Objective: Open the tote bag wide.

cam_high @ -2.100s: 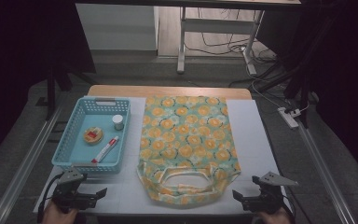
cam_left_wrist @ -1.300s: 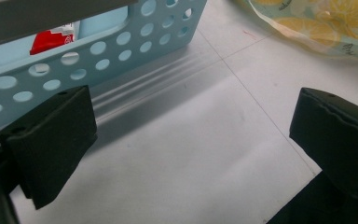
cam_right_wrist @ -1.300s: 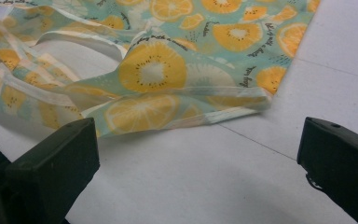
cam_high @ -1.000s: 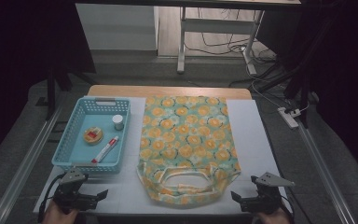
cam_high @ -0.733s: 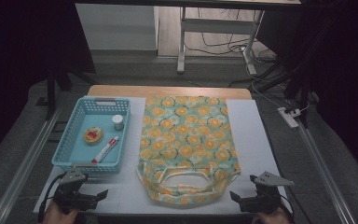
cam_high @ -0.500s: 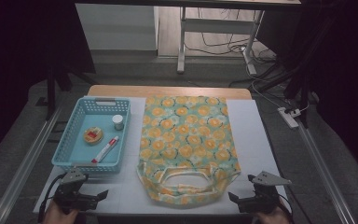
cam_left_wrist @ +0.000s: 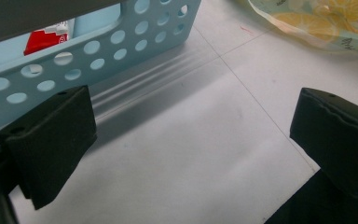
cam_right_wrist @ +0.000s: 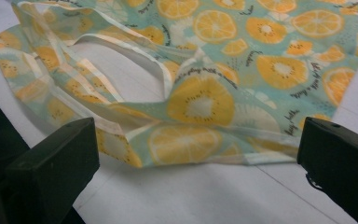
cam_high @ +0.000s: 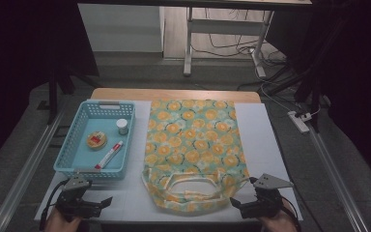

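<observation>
my left gripper [cam_high: 107, 200] is down at the near left corner of the table [cam_high: 265, 140], jaws spread wide w/ nothing between them. in the left gripper view there's just bare white table between the pads, and the basket [cam_left_wrist: 121, 46] wall sits right ahead, close but not touching.

right gripper [cam_high: 234, 202] is at the near right, also spread wide and holding nothing. it's aimed at the near right corner of the bag [cam_right_wrist: 205, 102]; in the right gripper view the hem lies just past the pads w/ a thin strip of table in front, so apart, not touching.

bag [cam_high: 193, 150] lies flat mid-table, handles toward me, its near hem almost at the table's front edge, so v little room there. far end reaches nearly to the wood strip at the back.

basket [cam_high: 77, 145] is left of the bag w/ a narrow gap between them. inside: a small white-capped jar [cam_high: 121, 126], a round tin [cam_high: 96, 140] and a tube [cam_high: 109, 154].

most open room is the white strip right of the bag, plus the near left corner around my left gripper.
</observation>
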A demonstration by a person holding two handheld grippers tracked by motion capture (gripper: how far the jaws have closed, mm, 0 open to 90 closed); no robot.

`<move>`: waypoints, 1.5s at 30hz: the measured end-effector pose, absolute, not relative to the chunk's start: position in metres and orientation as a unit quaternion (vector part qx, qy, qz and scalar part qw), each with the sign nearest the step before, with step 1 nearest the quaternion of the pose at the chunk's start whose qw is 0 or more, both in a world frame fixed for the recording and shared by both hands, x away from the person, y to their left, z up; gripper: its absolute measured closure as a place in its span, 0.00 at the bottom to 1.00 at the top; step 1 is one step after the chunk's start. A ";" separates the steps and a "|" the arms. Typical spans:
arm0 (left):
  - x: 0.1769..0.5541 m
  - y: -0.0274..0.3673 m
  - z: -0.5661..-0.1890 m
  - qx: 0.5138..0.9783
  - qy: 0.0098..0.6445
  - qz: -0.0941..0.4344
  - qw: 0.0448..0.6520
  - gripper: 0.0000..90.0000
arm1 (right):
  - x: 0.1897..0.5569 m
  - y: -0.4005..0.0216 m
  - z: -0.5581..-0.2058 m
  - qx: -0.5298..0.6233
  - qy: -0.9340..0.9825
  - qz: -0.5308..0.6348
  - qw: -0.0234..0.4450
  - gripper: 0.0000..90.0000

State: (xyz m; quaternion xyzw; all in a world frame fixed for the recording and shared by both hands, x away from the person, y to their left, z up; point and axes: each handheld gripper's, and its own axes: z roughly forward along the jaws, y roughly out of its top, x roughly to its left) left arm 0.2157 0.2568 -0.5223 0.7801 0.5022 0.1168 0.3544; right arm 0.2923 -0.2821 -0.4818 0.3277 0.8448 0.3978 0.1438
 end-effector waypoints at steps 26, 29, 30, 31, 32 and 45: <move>0.216 0.257 -0.522 0.779 0.505 0.115 0.355 0.01 | 0.317 -0.223 -0.473 0.275 0.877 0.379 0.107 0.00; 0.216 0.258 -0.522 0.779 0.504 0.115 0.355 0.01 | 0.319 -0.216 -0.472 0.268 0.880 0.378 0.105 0.00; 0.216 0.258 -0.522 0.779 0.504 0.115 0.355 0.01 | 0.320 -0.213 -0.472 0.266 0.881 0.377 0.105 0.00; 0.216 0.258 -0.522 0.778 0.505 0.115 0.355 0.01 | 0.321 -0.209 -0.472 0.262 0.883 0.376 0.103 0.00; 0.216 0.258 -0.522 0.778 0.505 0.115 0.355 0.01 | 0.322 -0.202 -0.472 0.256 0.885 0.374 0.101 0.00; 0.216 0.258 -0.522 0.779 0.504 0.115 0.355 0.01 | 0.333 -0.164 -0.489 0.225 0.906 0.348 0.090 0.02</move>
